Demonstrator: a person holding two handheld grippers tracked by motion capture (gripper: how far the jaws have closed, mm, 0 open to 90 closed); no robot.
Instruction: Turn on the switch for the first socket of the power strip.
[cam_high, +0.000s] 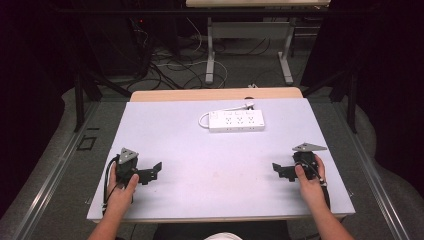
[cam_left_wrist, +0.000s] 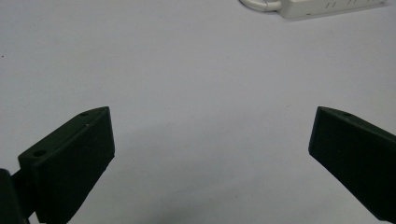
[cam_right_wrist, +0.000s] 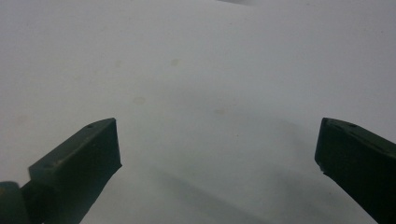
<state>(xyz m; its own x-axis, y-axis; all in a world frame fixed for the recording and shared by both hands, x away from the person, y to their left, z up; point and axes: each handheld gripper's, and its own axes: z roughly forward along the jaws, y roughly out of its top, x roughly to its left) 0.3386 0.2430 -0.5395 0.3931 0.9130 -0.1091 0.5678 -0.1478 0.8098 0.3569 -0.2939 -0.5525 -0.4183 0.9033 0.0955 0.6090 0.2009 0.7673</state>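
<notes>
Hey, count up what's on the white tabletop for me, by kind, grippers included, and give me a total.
Power strips, white, with cord: 1, the power strip near the far edge.
Handheld grippers, black: 2, the left gripper and the right gripper, both with fingers spread and holding nothing.
Total: 3

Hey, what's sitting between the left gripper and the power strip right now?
Nothing: bare white tabletop separates the left gripper from the power strip, clearest in the high view.
</notes>
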